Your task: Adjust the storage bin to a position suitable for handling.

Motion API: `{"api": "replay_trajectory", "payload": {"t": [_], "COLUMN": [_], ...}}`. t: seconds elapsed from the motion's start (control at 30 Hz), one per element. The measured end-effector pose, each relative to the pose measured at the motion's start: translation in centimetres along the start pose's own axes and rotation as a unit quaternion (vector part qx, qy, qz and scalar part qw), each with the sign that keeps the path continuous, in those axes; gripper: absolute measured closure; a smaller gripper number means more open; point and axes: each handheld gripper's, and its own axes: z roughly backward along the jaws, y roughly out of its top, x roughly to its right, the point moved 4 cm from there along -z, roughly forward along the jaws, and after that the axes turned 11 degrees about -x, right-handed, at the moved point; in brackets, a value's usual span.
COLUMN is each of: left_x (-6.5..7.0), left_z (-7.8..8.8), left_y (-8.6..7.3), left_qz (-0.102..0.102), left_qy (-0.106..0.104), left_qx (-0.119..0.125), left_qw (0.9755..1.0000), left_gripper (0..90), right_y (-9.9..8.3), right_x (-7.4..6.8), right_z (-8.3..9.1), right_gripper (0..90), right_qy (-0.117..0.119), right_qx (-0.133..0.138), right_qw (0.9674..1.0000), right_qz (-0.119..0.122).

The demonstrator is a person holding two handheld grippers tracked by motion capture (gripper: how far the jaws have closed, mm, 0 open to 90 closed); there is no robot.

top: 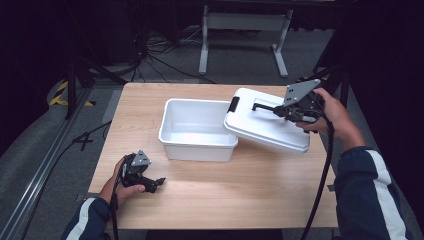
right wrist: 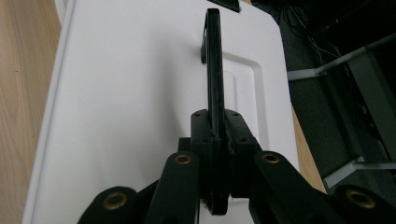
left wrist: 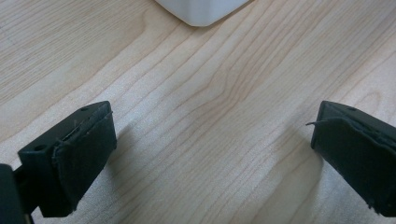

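At the lower left of the high view, the left gripper (top: 159, 182) is held low over the light wooden table (top: 250, 195) by the person's left hand (top: 122, 187). In the left gripper view its two black jaws are seen spread wide apart, with bare wood grain between them and nothing gripped. A corner of the white rectangular plastic tub (left wrist: 201, 11) is seen at the top edge of that view, well apart from the jaws.

Farther up, at the centre of the high view, the white tub (top: 197, 130) is seen standing open on the table. The white rectangular plastic lid (top: 265, 125) is seen tilted at the right of centre, its left edge over the tub's right rim and its right part above the table.

At the upper right, the right gripper (top: 277, 110) is held by the right hand (top: 332, 117). In the right gripper view its jaws are seen closed on the lid's black handle (right wrist: 214, 70), which is clamped between them and stands raised above the lid (right wrist: 130, 93).
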Motion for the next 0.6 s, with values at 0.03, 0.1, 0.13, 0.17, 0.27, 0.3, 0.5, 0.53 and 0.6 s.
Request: {"api": "replay_trajectory", "payload": {"t": [0.03, 0.1, 0.13, 0.17, 0.27, 0.3, 0.5, 0.53, 0.6], "left_x": [0.0, 0.0, 0.0, 0.0, 0.0, 0.0, 0.0, 0.0, 0.0], "left_z": [0.0, 0.0, 0.0, 0.0, 0.0, 0.0, 0.0, 0.0, 0.0], "left_y": [0.0, 0.0, 0.0, 0.0, 0.0, 0.0, 0.0, 0.0, 0.0], "left_qz": [0.000, 0.000, 0.000, 0.000, 0.000, 0.000, 0.000, 0.000, 0.001], "left_qy": [0.000, 0.000, 0.000, 0.001, 0.001, 0.001, 0.000, 0.001, 0.001], "left_qx": [0.000, 0.000, 0.000, 0.000, 0.000, 0.000, 0.000, 0.000, 0.000], "left_qw": [1.0000, 1.0000, 1.0000, 1.0000, 1.0000, 1.0000, 1.0000, 1.0000, 1.0000], "left_gripper": [0.6, 0.6, 0.6, 0.6, 0.6, 0.6, 0.6, 0.6, 0.6], "right_y": [-0.2, -0.8, -1.0, -1.3, -2.3, -2.5, -4.2, -4.4, -4.8], "right_x": [0.0, 0.0, 0.0, 0.0, 0.0, 0.0, 0.2, 0.2, 0.1], "right_z": [0.1, 0.2, 0.3, 0.4, 0.7, 0.8, 1.0, 1.0, 0.9], "right_gripper": [84.4, 84.4, 84.4, 84.4, 84.4, 84.4, 84.4, 84.4, 84.4], "right_qy": [-0.001, -0.001, -0.005, -0.008, -0.010, -0.011, -0.015, -0.013, -0.012], "right_qx": [0.000, 0.001, 0.000, -0.003, -0.007, -0.009, -0.010, -0.009, -0.009], "right_qw": [1.0000, 1.0000, 1.0000, 0.9999, 0.9999, 0.9998, 0.9994, 0.9995, 0.9994], "right_qz": [-0.002, -0.005, -0.006, -0.006, -0.010, -0.011, -0.028, -0.027, -0.031]}}
